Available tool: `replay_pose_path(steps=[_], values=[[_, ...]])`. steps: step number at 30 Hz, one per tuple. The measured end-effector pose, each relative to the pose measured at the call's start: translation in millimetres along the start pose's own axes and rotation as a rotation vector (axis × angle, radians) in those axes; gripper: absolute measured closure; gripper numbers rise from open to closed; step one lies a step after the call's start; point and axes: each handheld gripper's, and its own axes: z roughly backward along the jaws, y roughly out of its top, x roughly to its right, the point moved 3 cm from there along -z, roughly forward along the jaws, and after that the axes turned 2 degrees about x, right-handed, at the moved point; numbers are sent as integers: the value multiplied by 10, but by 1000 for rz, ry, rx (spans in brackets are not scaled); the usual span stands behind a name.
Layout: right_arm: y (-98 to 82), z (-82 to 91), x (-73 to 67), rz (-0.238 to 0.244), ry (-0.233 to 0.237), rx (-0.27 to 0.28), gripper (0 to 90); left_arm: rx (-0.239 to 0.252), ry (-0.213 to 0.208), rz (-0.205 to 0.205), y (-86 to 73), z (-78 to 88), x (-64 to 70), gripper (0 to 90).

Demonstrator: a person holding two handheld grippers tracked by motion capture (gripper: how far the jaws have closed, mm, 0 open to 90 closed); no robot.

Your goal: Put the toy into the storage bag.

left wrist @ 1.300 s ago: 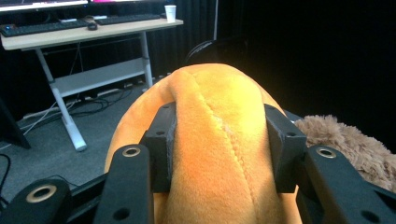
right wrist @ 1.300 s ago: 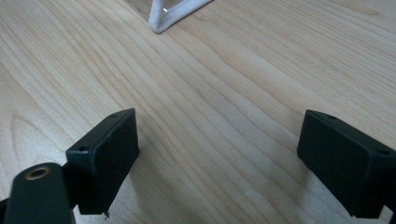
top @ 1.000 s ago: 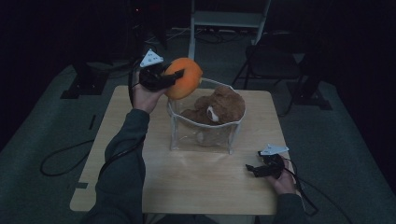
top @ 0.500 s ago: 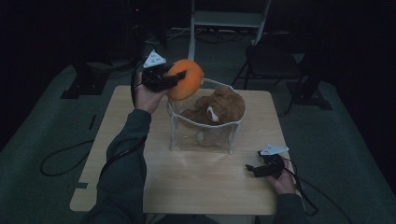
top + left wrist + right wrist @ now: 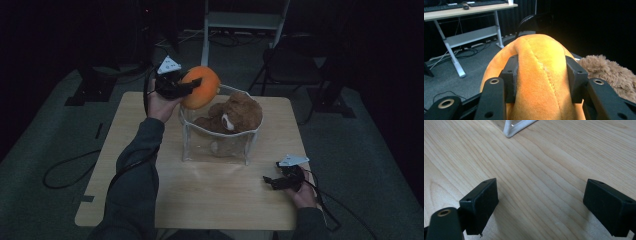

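Observation:
My left gripper (image 5: 192, 85) is shut on a round orange plush toy (image 5: 202, 89), held in the air above the far-left rim of a clear soft container (image 5: 220, 147). In the left gripper view both pads press into the orange plush (image 5: 541, 75) and dent its sides. A brown teddy bear (image 5: 235, 115) fills the container, and its fur (image 5: 609, 72) shows just past the orange toy. My right gripper (image 5: 272, 181) rests low over the wooden table (image 5: 210, 195) near its front right. Its jaws stand wide open with bare wood (image 5: 536, 170) between them.
The container's white-edged corner (image 5: 514, 128) lies ahead of the right gripper. Behind the table stand a white-framed desk (image 5: 245, 20) and a dark chair (image 5: 295, 70). Cables trail over the grey carpet at the left (image 5: 65, 170).
The left hand has drifted slightly to the right with the orange plush, closer over the container. The right hand has not moved.

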Motion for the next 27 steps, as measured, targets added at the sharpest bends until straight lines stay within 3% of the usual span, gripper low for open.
replay_pose_path(steps=[27], values=[[-1,0,0,0,0,-1,119,-58,-7,27,-185,-210,-18,544]])
